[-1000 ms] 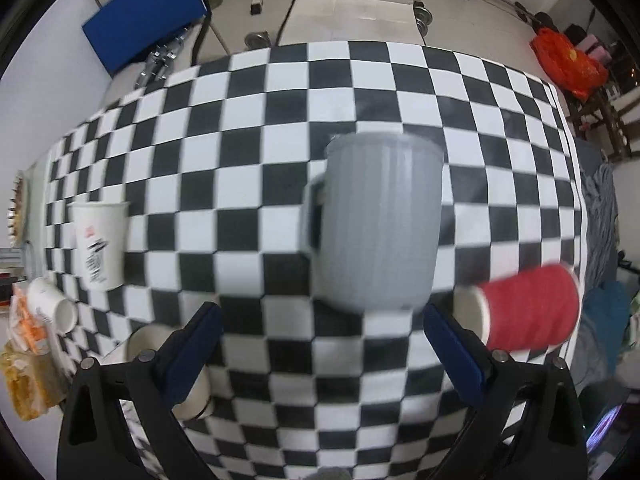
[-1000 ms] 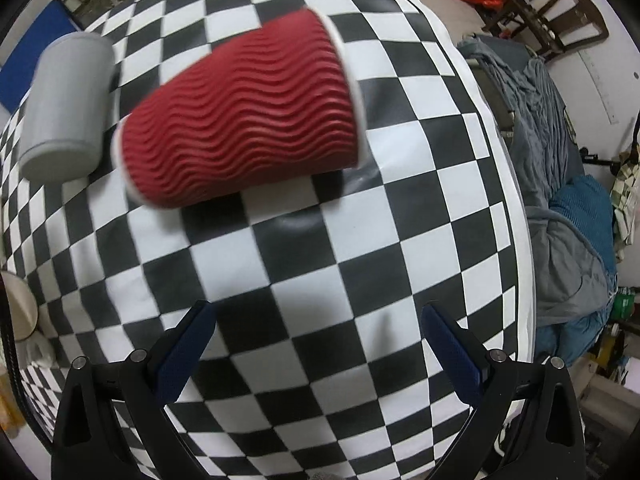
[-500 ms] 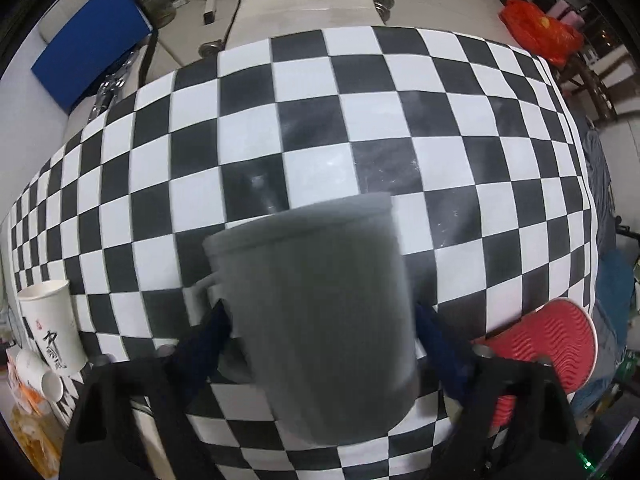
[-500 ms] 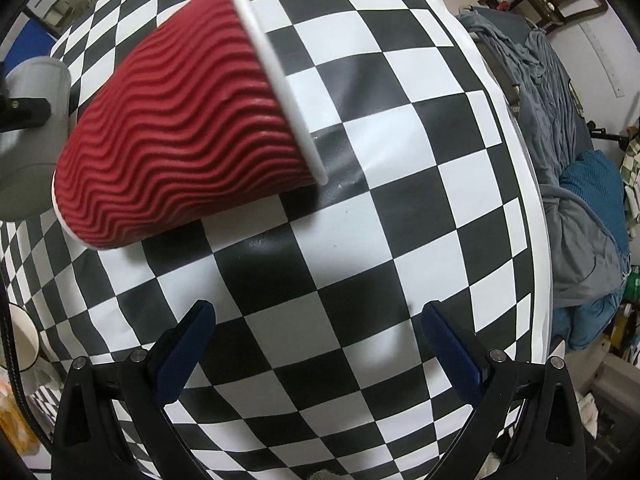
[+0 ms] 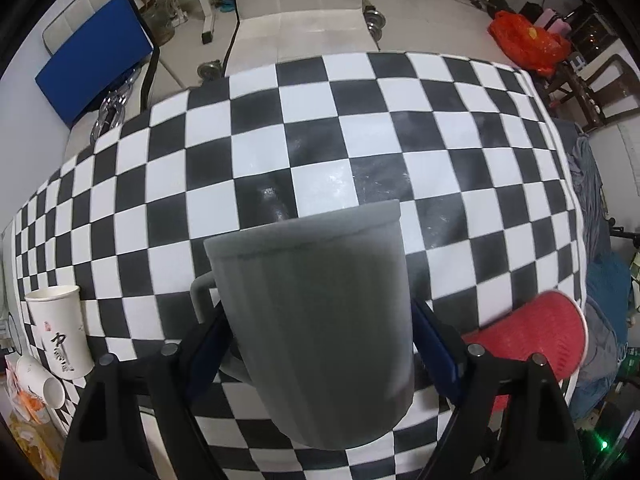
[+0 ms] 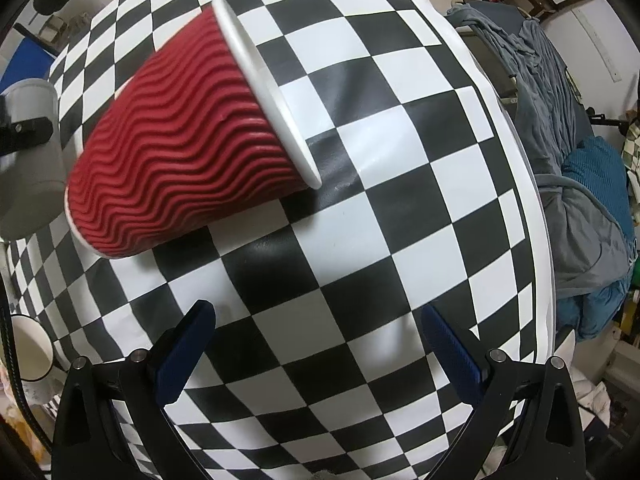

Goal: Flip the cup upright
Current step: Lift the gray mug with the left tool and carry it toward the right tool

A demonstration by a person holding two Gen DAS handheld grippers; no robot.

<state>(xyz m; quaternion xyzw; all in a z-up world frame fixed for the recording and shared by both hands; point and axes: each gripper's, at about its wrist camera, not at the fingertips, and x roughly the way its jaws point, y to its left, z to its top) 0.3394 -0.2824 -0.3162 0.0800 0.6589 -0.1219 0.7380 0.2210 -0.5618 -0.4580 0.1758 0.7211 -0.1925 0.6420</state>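
Observation:
A grey ribbed mug (image 5: 320, 320) lies on the checkered table, base toward my left camera, handle on its left. My left gripper (image 5: 320, 344) has a finger on each side of the mug; whether the pads press on it is unclear. The mug also shows at the left edge of the right wrist view (image 6: 28, 160). A red ripple paper cup (image 6: 188, 140) lies on its side, white rim pointing up-right. My right gripper (image 6: 320, 344) is open and empty, a short way in front of the red cup. The red cup also shows in the left wrist view (image 5: 532, 340).
An upright white paper cup with black writing (image 5: 60, 332) and a tipped white cup (image 5: 44, 384) stand at the table's left. The table's right edge (image 6: 532, 240) drops to grey and blue clothes (image 6: 592, 200). Chairs (image 5: 304, 12) stand beyond the far edge.
My left gripper has moved forward until its fingers sit around the grey mug. The red cup has turned, its rim swinging toward the upper right in the right view.

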